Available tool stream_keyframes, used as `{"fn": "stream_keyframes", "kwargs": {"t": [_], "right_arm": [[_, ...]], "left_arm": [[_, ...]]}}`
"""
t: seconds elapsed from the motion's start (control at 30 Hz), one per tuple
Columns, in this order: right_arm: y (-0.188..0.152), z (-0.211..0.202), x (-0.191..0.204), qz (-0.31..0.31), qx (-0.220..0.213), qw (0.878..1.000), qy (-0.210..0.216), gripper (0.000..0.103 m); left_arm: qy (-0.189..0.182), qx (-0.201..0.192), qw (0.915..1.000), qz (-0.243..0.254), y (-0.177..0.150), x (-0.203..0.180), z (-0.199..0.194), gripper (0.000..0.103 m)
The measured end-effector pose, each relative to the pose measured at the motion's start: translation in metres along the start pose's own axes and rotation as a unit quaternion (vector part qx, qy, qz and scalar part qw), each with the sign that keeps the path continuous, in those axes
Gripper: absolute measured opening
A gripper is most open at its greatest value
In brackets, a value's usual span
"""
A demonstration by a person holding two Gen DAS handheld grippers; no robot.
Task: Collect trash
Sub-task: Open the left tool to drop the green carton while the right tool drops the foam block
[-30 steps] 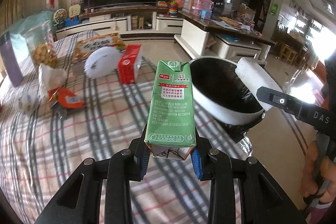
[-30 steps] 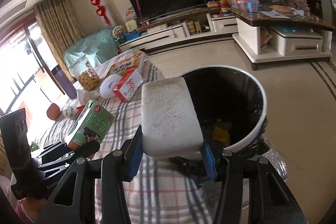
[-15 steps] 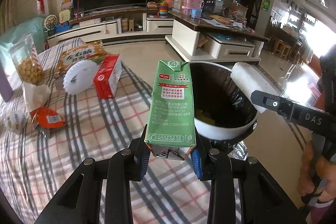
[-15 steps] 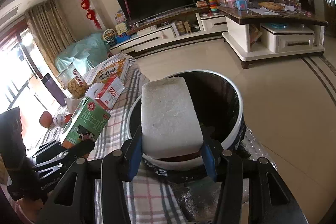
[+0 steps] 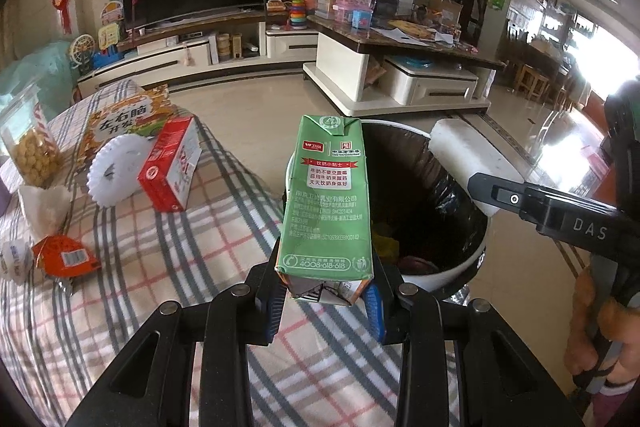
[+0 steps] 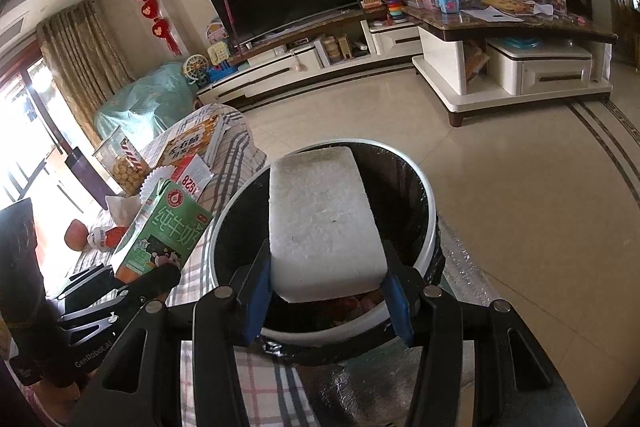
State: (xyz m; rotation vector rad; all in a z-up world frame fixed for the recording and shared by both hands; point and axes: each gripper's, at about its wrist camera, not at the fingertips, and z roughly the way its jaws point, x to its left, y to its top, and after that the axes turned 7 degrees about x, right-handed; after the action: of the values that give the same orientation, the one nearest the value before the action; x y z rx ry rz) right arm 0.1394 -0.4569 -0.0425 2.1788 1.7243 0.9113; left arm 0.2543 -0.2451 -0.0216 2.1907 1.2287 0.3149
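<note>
My left gripper [image 5: 326, 301] is shut on a green milk carton [image 5: 328, 199], held upright at the left rim of the white trash bin [image 5: 476, 259] with a black liner. My right gripper [image 6: 326, 301] is shut on a white foam block [image 6: 320, 223], held over the bin's opening [image 6: 400, 183]. The foam block also shows in the left wrist view [image 5: 468, 163], above the bin's right side. The carton shows in the right wrist view [image 6: 164, 231], left of the bin. Trash lies at the bin's bottom.
On the plaid tablecloth [image 5: 132, 267] lie a red carton [image 5: 170, 167], a white paper plate [image 5: 116, 171], an orange wrapper [image 5: 64, 259], a snack box [image 5: 120, 119] and a jar of snacks [image 5: 30, 147]. A coffee table [image 5: 400, 67] and TV stand are beyond.
Both grippers have moved forward and toward the bin; the foam block now hangs over its opening and the carton is at its left rim. Both grips stay shut.
</note>
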Motion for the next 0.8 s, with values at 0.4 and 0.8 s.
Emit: {"fn": "stream_keyframes", "kwargs": {"t": [0.4, 0.8], "right_arm": [[0.016, 0.007, -0.010, 0.000, 0.008, 1.000, -0.003, 0.050], [0.021, 0.012, -0.014, -0.002, 0.019, 1.000, -0.004, 0.051]], "left_arm": [[0.001, 0.010, 0.9997, 0.022, 0.023, -0.014, 0.021, 0.032], [-0.007, 0.024, 0.9996, 0.015, 0.033, -0.018, 0.036, 0.032]]}}
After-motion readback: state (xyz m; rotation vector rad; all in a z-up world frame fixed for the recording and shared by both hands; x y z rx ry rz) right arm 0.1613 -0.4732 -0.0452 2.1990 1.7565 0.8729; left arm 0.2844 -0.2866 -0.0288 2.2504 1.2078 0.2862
